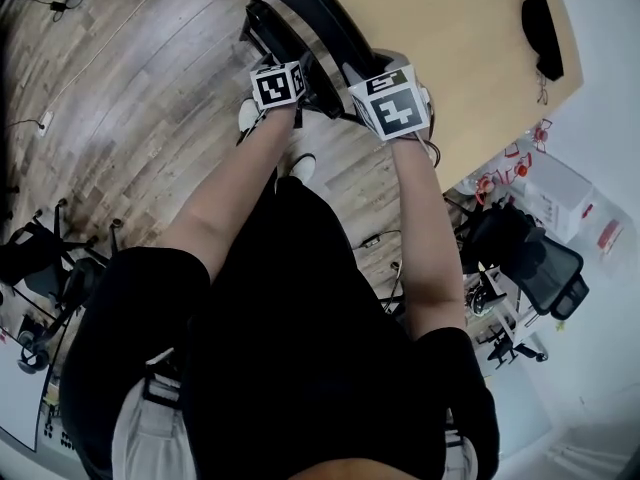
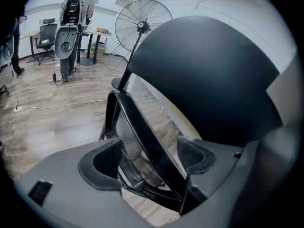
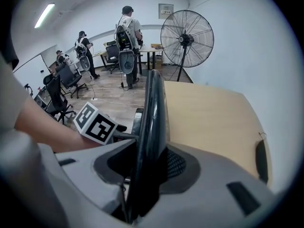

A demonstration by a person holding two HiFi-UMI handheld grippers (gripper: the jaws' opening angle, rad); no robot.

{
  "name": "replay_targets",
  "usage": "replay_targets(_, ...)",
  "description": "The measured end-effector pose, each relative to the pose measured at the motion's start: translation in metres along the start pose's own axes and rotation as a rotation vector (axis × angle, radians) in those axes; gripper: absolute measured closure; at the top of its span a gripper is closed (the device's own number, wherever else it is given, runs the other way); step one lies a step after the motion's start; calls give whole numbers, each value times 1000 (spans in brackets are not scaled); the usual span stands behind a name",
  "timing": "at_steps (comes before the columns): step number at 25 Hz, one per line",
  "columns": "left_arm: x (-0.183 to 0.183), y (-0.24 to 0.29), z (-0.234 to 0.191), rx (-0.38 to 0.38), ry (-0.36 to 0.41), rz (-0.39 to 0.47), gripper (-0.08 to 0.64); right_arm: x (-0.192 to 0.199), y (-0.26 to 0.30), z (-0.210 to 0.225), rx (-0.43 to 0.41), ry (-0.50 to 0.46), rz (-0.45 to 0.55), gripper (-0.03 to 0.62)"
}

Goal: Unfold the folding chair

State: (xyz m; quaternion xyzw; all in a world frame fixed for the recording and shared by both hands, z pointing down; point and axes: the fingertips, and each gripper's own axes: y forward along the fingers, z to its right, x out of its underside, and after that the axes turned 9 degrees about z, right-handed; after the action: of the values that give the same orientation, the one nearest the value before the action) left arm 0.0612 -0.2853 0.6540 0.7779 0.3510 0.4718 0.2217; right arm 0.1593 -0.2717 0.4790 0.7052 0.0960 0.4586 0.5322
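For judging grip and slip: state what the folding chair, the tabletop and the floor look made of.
The folding chair: black, glossy with highlights; plastic or painted metal, unclear. The tabletop: pale, matte, even tone; probably wood-look laminate. The floor: grey-brown planks with grain; wood or laminate.

Office — desk, swivel chairs

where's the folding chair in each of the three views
Head view: folding chair at top centre, just beyond the left gripper and right gripper.
Left gripper view: the chair low centre, its black frame between the open jaws.
Right gripper view: the chair edge-on at centre, clamped in the jaws.
Shared landmark: light wooden table beside the chair.
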Motion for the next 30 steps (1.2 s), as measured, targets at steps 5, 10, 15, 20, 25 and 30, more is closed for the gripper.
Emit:
replay_targets(5,12,21,-3,-33,-14,-20,210,-2,1,-7,2,-2,10,451)
replay_targets(10,24,38,-12,-67,-31,-34,209,-3,3,-12,-6,18,14,456)
replay_targets(15,26,43,-15,-120,-53,-38,209,-3,2,-13,-9,32,11,460)
replay_targets(20,28,41,-21,-169,-64,-21,235,-3,3,-15,-8,51,3,469)
replay_targets(25,24,37,-12,-153,-90,12,344,-2,3,-19,-20,65,-7,488)
replay_targets(30,29,33,-10,-136,-174,-10,372,-1,2,-21,-20,62,-12,491)
